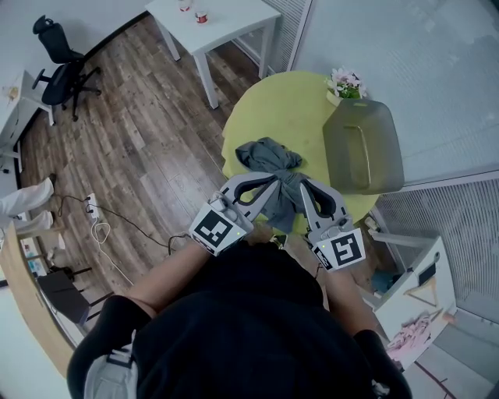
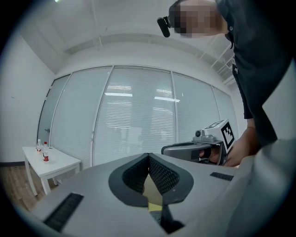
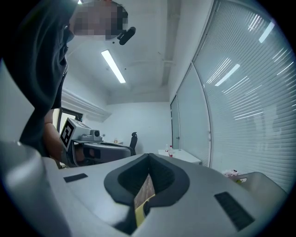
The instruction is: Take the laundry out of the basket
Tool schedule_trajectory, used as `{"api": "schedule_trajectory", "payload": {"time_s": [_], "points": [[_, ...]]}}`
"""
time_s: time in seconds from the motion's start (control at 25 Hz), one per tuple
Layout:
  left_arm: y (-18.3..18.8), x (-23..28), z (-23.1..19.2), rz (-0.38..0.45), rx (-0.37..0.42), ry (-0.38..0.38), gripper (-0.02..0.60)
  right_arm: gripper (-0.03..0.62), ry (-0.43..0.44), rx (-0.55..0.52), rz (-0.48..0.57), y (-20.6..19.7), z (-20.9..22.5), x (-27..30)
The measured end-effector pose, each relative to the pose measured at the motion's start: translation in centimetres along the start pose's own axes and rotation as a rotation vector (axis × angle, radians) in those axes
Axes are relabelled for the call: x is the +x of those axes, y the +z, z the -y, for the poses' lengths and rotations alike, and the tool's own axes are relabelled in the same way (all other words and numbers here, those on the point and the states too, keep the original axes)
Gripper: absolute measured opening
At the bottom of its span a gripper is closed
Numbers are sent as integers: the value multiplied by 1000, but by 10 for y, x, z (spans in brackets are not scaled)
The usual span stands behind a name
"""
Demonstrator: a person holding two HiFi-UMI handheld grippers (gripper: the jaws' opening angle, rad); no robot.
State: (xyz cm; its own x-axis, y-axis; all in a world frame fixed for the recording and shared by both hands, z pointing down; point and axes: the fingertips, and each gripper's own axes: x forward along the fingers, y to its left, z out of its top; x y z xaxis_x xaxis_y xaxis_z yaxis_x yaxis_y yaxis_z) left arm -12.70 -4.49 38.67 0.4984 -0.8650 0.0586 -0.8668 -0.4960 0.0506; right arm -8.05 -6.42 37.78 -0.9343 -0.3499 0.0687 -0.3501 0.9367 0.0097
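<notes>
Left gripper [image 1: 271, 184], right gripper [image 1: 306, 187]: held level, side by side close to the person. Each has its jaws pressed together with nothing between them.
Grey laundry [image 1: 270, 156]: crumpled on the round yellow-green tabletop [image 1: 288, 101], outside the basket, with one end trailing between the two gripper tips.
Basket [image 1: 363, 146]: grey, just beside the laundry on its right.
Beyond: flowers [image 1: 345, 81], white table [image 1: 230, 19].
</notes>
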Motion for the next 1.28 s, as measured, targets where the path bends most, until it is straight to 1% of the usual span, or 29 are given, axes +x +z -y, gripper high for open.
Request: {"api": "schedule_trajectory", "payload": {"time_s": [0.24,0.52,0.64,0.8,0.92,1.04,1.16,1.28], "points": [[3,2,0,18,-8,3,6,23,3,-13,5,5,-2,-2],[0,0,1,2,2,-6,6,23,10,-19,2,5,-5,-1],[0,-1,0,19,-8,0,6,23,7,-23,-3,5,-7,0],[0,-5,0,-15,31,-12,6,23,-3,-27,-13,2,-7,0],[1,-5,-2,8,11,-2,6,23,-5,-26,-13,3,-6,1],[0,-6,-3,1,29,-1,6,23,-11,-22,-15,2,-6,0],[-1,-6,-5,19,19,10,6,23,-18,-13,-15,0,-5,0],[-1,-9,-7,-4,42,11,6,23,-20,-11,-14,0,-5,-1]]}}
